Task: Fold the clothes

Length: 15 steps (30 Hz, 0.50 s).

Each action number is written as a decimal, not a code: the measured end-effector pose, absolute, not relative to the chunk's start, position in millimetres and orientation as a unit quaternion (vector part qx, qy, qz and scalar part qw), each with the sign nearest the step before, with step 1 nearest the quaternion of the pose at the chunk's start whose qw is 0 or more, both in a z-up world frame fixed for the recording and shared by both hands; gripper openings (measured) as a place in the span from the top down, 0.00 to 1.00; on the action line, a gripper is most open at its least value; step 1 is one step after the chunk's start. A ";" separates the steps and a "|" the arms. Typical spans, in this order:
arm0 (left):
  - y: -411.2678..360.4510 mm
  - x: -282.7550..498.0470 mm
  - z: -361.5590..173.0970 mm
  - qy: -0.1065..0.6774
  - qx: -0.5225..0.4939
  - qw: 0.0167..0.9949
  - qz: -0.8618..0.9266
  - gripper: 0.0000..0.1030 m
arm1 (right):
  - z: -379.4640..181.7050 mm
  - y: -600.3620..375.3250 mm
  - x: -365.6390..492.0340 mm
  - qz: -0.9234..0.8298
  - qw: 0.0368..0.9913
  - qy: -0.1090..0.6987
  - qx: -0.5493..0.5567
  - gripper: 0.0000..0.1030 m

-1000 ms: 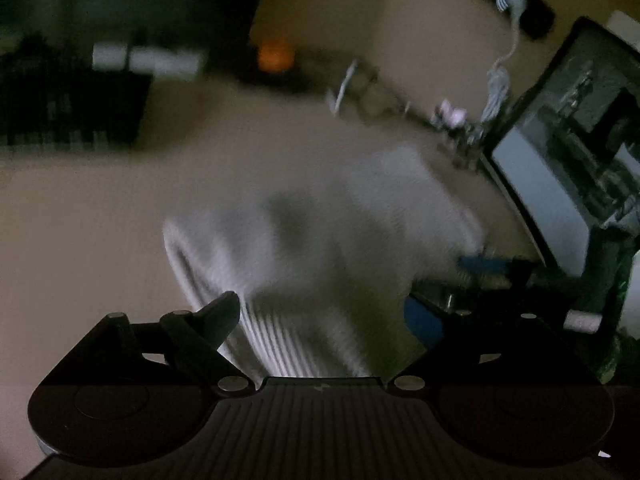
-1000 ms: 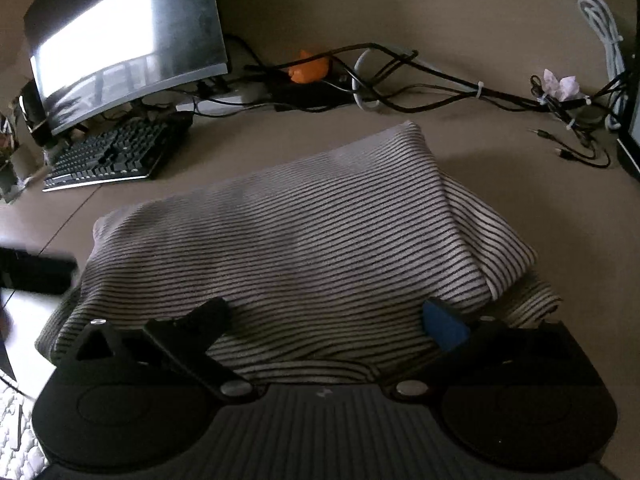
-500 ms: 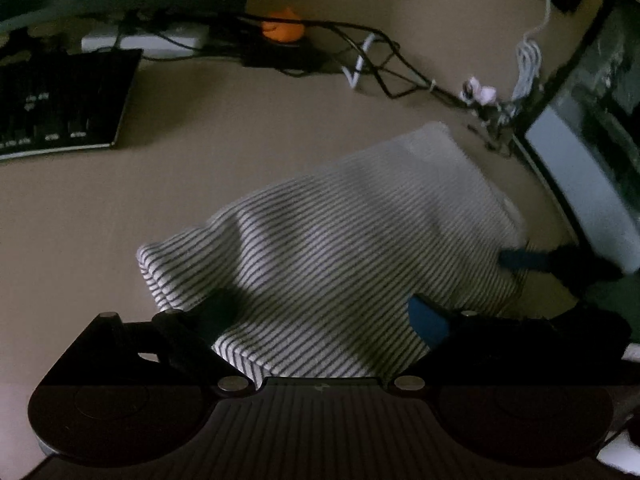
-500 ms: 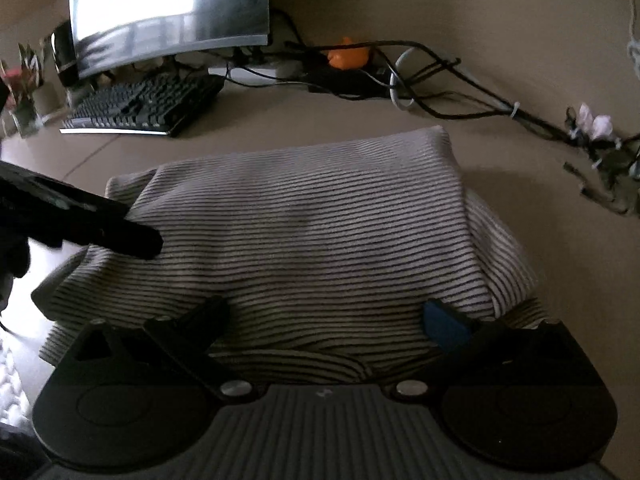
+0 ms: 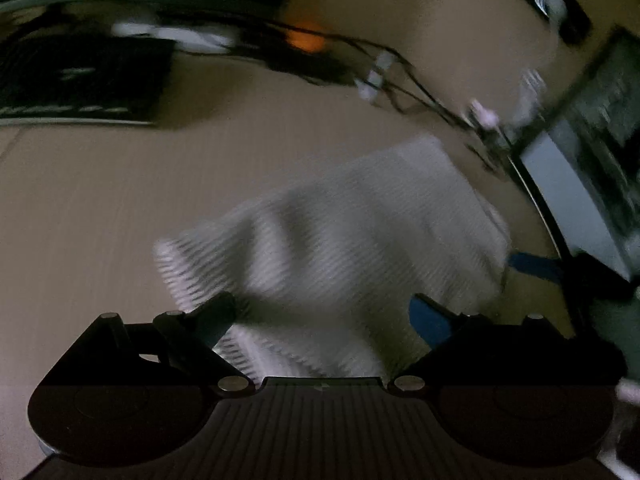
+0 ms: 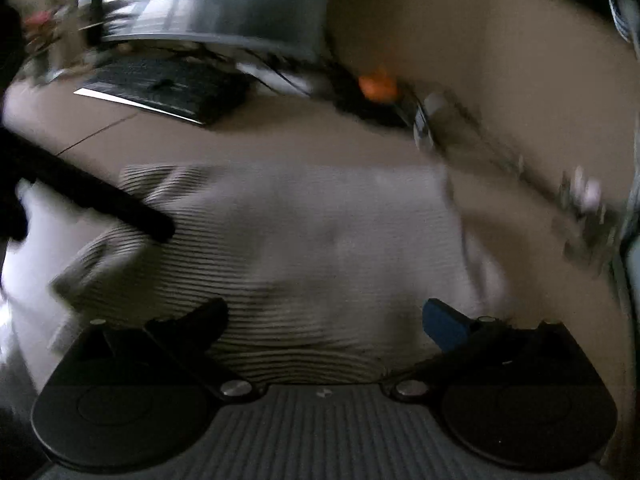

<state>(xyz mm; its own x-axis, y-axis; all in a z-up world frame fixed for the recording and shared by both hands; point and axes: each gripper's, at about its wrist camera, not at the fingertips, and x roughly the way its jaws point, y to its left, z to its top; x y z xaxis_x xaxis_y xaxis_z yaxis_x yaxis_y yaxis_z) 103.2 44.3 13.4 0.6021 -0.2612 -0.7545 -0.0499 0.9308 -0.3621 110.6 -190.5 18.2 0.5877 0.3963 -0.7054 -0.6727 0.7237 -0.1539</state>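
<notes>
Since half a second ago both views have been smeared by motion, and in the right wrist view a dark finger of the left gripper (image 6: pixel 132 212) has been carried further in over the near-left part of the cream knitted garment with thin dark stripes (image 6: pixel 304 248), whose left corner now looks lifted or ruffled.

The garment is seen lying as a compact, roughly rectangular bundle on the tan bench (image 5: pixel 100 208), well short of the black keyboard (image 5: pixel 76 84) and the tangle of dark cables (image 5: pixel 360 64) at the back. At least one fold is judged to be done already, since doubled layers show at the right edge. How many folds are left cannot be told; a further fold or a squaring-up of the left side is judged to be in hand.

The left gripper (image 5: pixel 320 316) is held low over the near edge of the bundle and angled down toward it, its jaws spread wide with cloth showing between them and nothing clamped. The right gripper (image 6: pixel 324 320) is held likewise at the near edge, jaws wide apart, pointing across the garment toward the curved dark monitor (image 6: pixel 224 4). Whether either finger tip is touching the cloth cannot be told through the blur.
</notes>
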 end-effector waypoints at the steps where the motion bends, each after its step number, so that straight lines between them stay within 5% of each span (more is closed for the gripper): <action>1: 52.9 98.3 18.6 0.435 -0.174 0.883 -0.040 0.06 | 23.5 -188.7 101.4 0.321 0.863 0.317 -0.225 0.00; 15: 99.1 59.6 25.0 0.437 -0.171 0.882 0.039 0.06 | -9.2 -126.8 36.4 0.441 0.780 0.267 -0.355 0.00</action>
<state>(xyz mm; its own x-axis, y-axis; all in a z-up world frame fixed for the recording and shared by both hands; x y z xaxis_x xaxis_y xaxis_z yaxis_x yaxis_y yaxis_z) 59.6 99.1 25.0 0.6155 -0.0803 -0.7840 -0.2180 0.9386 -0.2673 36.4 -126.8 -9.2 0.4687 0.4988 -0.7291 -0.8773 0.3589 -0.3185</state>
